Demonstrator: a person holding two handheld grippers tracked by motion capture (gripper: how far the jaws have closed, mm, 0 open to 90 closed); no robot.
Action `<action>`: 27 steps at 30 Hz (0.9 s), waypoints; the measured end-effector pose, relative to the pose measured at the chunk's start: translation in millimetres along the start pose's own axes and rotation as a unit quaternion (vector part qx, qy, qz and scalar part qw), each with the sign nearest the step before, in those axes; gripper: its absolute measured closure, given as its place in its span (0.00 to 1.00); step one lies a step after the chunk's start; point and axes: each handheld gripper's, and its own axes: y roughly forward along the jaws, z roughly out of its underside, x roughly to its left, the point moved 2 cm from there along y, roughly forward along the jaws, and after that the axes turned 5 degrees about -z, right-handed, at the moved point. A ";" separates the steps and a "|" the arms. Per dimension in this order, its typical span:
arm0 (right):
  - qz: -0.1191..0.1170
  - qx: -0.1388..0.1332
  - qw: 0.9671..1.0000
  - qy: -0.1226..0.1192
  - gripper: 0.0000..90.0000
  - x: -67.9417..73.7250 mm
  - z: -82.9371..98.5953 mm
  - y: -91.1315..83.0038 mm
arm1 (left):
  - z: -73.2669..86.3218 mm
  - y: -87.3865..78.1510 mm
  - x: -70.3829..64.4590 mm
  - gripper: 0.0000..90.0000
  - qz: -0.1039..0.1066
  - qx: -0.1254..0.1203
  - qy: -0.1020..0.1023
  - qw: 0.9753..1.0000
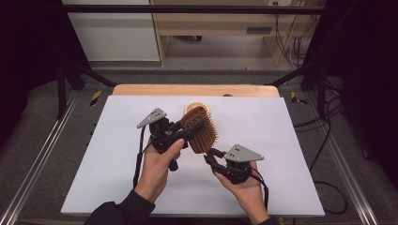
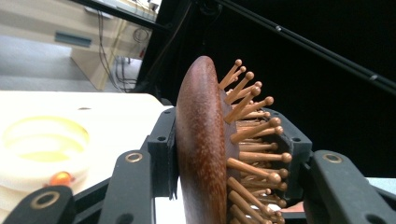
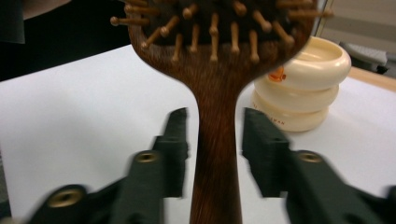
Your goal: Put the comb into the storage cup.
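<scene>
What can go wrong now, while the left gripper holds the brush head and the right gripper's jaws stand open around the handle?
1. The left gripper clamps the hairbrush across back and pins; one jaw presses on the pins, which might bend or let it slip.
2. The right gripper is open around the handle; closing off-centre could twist the brush.
3. A dropped brush could hit the cream container.

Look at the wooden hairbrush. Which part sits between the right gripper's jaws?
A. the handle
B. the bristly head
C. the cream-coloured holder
A: in the right gripper view the hairbrush handle runs between the right gripper jaws, with gaps on both sides, while the left gripper clamps the head.
</scene>
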 end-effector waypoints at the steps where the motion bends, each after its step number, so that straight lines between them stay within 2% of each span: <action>1: 0.004 -0.002 1.000 0.007 0.58 -1.3 0.6 -0.7 | -1.3 -0.7 0.4 0.57 -0.003 -0.001 0.001 1.000; 4: 0.011 -0.010 1.000 0.014 0.49 -4.1 2.0 -5.0 | -3.7 -2.5 3.3 0.57 -0.003 -0.010 -0.006 1.000; 5: 0.009 -0.016 1.000 0.020 0.42 -6.0 3.2 -8.4 | -4.2 -2.9 4.3 0.57 -0.004 -0.013 -0.005 1.000; 7: 0.007 -0.019 1.000 0.021 0.40 -6.9 3.6 -9.9 | -5.2 -4.2 5.4 0.57 -0.011 -0.019 0.001 1.000; 8: 0.012 -0.026 1.000 0.013 0.34 -8.9 4.2 -12.7 | -6.0 -5.2 6.1 0.57 -0.014 -0.020 0.003 1.000; 9: 0.012 -0.026 1.000 0.013 0.34 -8.9 4.2 -12.7 | -6.9 -6.4 6.7 0.57 -0.016 -0.023 0.002 1.000; 11: 0.033 -0.032 0.999 0.003 0.29 -12.0 7.5 -16.8 | -10.5 -11.3 8.1 0.57 -0.024 -0.029 0.006 0.999; 18: 0.044 -0.049 0.998 0.003 0.22 -20.7 13.8 -20.9 | -15.0 -18.6 13.2 0.58 -0.034 -0.032 0.009 0.999; 22: 0.047 -0.036 0.998 0.016 0.13 -26.6 18.1 -23.7 | -20.3 -22.7 15.0 0.58 -0.038 -0.039 0.008 0.999; 27: 0.056 -0.032 0.997 0.029 0.11 -33.1 22.5 -29.5 | -27.6 -26.5 16.0 0.58 -0.046 -0.043 0.014 0.998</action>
